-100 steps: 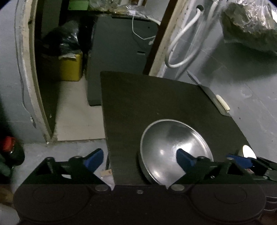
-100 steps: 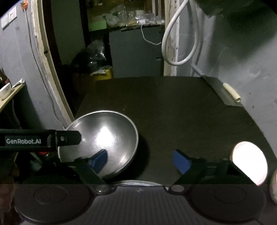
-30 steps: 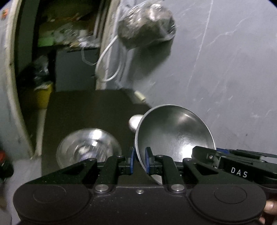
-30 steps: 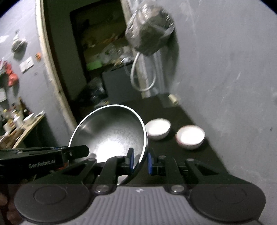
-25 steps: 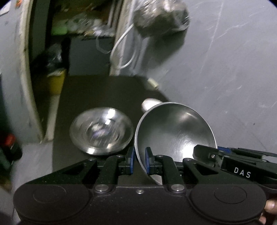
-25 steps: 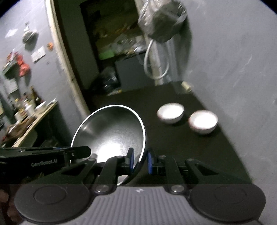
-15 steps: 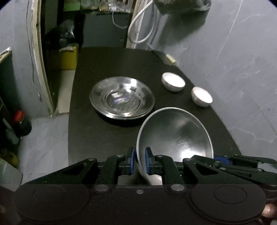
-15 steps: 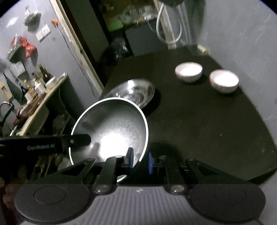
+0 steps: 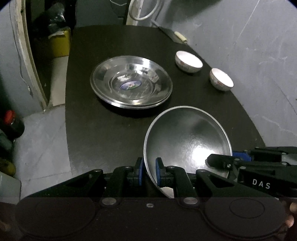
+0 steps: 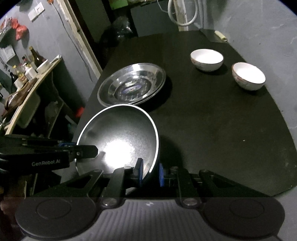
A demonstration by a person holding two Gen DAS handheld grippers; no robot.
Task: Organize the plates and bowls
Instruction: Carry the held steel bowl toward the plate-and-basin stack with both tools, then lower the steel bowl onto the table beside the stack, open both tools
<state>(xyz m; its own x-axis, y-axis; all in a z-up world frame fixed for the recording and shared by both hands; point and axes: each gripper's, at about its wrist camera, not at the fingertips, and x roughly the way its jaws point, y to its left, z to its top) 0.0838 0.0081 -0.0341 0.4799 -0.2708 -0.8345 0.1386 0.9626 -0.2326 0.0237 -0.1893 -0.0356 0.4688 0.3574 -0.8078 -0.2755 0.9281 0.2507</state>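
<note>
I hold one steel bowl (image 9: 187, 140) with both grippers, tilted, its hollow facing the cameras. My left gripper (image 9: 149, 173) is pinched narrow on the bowl's left rim, one blue pad inside and one outside. My right gripper (image 10: 150, 174) is pinched narrow on the opposite rim in the same way. The bowl sits over the near part of the black table (image 10: 213, 118), nearer than the plates (image 9: 130, 84); I cannot tell whether its underside touches the top.

The left camera shows my right gripper coming in from the right, lettered DAS, its blue pad at the bowl's rim, and a fingertip at the picture's lower right corner. It also shows bottles (image 9: 11, 126) on the grey floor left of the table and a yellow box (image 9: 59, 43) beyond. The right camera shows my left gripper crossing in from the left, and a cluttered shelf (image 10: 31, 81) with bottles by the wall, which the left camera does not show.

The stacked steel plates lie mid-table, just beyond the bowl. Two white bowls stand apart along the right edge by the wall: the far one (image 10: 206, 59) and the near one (image 10: 248, 75). Between plates and white bowls the top is bare and dark. The table's left edge runs close beside the plates; its near right edge curves round beside my right gripper. A white hose (image 10: 182, 13) hangs past the far end.
</note>
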